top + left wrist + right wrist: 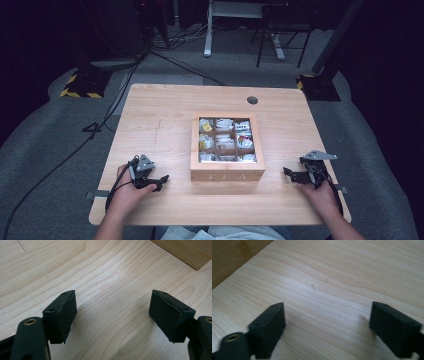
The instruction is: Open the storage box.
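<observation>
A pale, wavy-grained table (165, 120) is seen. A tan box (227, 172) is filled with white and yellow packets (225, 140). Both grippers (150, 180) (300, 176) are finished in black.

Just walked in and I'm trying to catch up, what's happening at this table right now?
A person sits at a wooden table with a two-jaw gripper in each hand. A wooden tea box sits in the middle, its nine compartments holding packets. The left gripper rests on the table to the box's left, the right gripper to its right. Both have their jaws spread wide over bare wood, holding nothing. Neither touches the box.
</observation>
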A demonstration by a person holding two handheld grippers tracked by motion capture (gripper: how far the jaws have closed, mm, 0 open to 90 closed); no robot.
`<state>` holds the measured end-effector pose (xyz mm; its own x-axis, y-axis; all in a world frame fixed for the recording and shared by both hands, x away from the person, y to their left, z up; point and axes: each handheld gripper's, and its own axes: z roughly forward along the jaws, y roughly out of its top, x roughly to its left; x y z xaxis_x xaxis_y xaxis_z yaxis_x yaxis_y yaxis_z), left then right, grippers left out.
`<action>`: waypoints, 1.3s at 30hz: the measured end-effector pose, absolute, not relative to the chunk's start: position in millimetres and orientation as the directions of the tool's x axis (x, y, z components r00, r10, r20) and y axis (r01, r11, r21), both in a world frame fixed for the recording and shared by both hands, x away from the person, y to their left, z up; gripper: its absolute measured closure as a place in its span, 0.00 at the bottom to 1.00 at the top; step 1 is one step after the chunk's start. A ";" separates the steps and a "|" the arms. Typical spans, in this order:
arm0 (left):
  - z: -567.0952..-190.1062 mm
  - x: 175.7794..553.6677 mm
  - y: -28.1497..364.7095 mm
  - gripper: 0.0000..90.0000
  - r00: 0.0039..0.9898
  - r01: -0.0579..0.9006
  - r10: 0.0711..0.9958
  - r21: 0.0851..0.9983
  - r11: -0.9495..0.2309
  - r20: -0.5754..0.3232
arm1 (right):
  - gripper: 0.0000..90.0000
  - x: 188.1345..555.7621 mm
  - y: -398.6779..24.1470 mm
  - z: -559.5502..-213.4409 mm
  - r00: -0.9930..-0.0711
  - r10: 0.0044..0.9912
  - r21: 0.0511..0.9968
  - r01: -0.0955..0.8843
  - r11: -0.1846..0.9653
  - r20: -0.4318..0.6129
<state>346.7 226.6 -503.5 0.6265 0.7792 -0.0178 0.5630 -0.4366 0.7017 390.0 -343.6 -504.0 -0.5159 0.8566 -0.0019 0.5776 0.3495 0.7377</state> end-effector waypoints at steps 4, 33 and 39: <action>-503.6 346.8 226.6 0.25 0.627 0.563 0.779 0.702 -0.437 -0.018 | 0.19 390.2 -343.6 -503.9 -0.516 0.856 0.738 0.577 0.350 -0.002; -503.8 347.2 225.7 0.25 0.627 0.564 0.779 0.702 -0.435 -0.021 | 0.45 383.3 -344.9 -483.8 -0.455 0.888 0.723 0.634 0.275 0.062; -503.7 347.9 225.3 0.25 0.627 0.563 0.779 0.702 -0.437 -0.018 | 0.46 375.2 -339.4 -468.8 -0.486 0.872 0.758 0.591 0.275 0.063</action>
